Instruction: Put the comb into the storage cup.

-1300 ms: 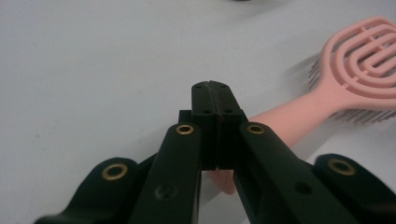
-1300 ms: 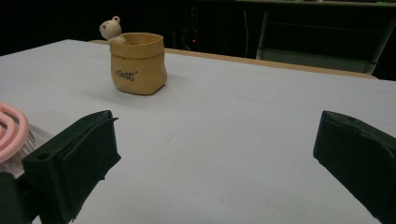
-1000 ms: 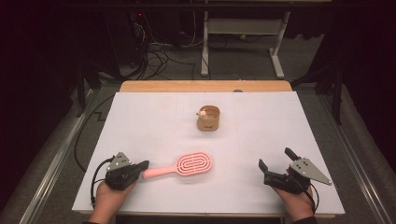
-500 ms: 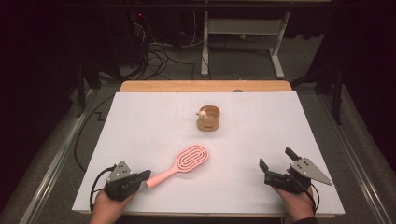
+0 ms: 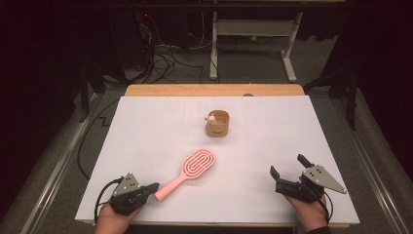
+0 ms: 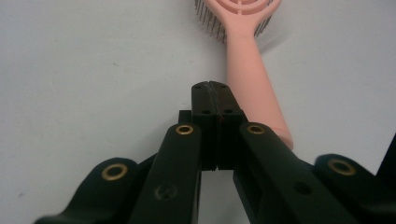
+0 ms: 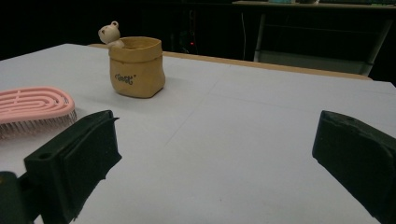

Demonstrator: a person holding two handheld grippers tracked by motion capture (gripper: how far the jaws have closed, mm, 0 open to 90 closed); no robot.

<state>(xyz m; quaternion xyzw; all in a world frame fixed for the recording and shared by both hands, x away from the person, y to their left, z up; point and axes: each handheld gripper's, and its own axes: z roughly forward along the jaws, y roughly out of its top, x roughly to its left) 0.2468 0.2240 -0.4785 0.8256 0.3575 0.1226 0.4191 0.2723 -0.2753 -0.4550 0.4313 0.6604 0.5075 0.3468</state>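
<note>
While your left gripper (image 5: 146, 189) sits at the near left corner of the tabletop (image 5: 146, 126), its jaws are pressed together on nothing, their tips just beside the butt of the pink hairbrush (image 5: 187, 171) handle. The brush lies bristles-down, its head angled away toward the middle. Farther back stands a small tan pouch-shaped holder (image 5: 217, 124) with a little bear figure (image 7: 109, 33) on its rim. Your right gripper (image 5: 288, 171) waits at the near right, jaws spread wide and empty. You appear to be at the pickup step: next, part the left jaws, straddle the handle, and close firmly before lifting, since the handle is slim and smooth.
</note>
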